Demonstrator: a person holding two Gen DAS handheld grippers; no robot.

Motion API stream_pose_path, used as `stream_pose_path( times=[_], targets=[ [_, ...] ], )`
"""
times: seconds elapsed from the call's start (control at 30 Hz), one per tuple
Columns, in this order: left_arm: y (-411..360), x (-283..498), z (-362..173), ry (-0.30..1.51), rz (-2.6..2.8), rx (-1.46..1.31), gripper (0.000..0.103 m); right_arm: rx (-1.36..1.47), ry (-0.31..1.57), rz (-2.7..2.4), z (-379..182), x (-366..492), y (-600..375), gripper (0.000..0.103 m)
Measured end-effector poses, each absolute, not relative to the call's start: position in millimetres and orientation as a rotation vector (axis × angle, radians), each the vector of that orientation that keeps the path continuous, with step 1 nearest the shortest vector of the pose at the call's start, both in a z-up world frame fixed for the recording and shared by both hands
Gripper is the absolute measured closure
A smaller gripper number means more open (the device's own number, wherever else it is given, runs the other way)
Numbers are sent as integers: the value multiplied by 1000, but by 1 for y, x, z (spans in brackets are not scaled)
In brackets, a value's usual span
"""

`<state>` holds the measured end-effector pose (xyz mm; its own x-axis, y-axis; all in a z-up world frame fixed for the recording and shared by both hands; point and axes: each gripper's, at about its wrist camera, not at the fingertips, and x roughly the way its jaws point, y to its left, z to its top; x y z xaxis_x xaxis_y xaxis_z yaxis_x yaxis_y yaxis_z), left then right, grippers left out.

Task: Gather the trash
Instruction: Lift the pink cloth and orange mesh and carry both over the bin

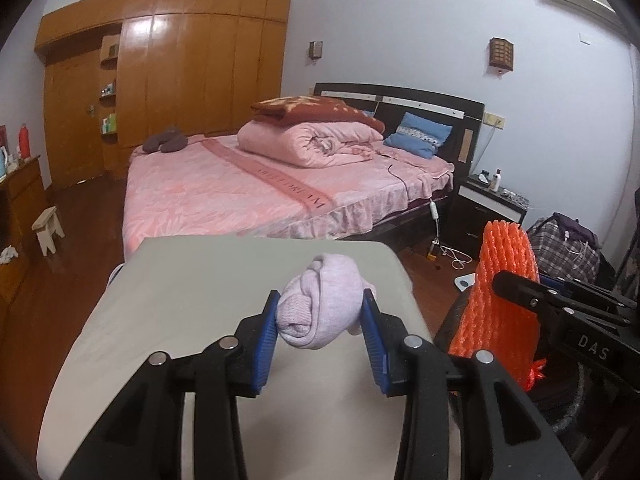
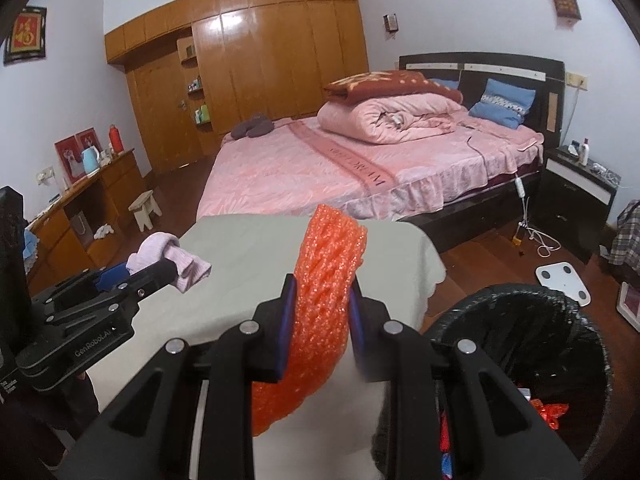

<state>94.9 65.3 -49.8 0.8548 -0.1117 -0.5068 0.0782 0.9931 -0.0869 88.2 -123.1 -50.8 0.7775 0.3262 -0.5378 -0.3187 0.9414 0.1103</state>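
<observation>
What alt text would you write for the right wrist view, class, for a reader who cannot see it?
The right gripper clamps an orange foam net above a grey table, with a black-lined bin at the right. At the left, the left gripper holds a pink sock; a pink bed lies behind.

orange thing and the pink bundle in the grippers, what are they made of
Orange sleeve: looks like foam plastic netting, the fruit-wrap kind; open diamond mesh, slightly glossy, springy.
Pink bundle: looks like soft knit fabric, probably rolled socks; fine ribbed weave, matte, fuzzy.
</observation>
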Motion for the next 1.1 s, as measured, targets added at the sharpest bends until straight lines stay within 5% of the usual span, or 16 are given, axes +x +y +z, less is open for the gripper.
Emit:
stream_pose_path(
  times=[1.1],
  targets=[
    [-60,79,-19,480,-333,21,63,20,498,119,-33,39,-256,79]
  ],
)
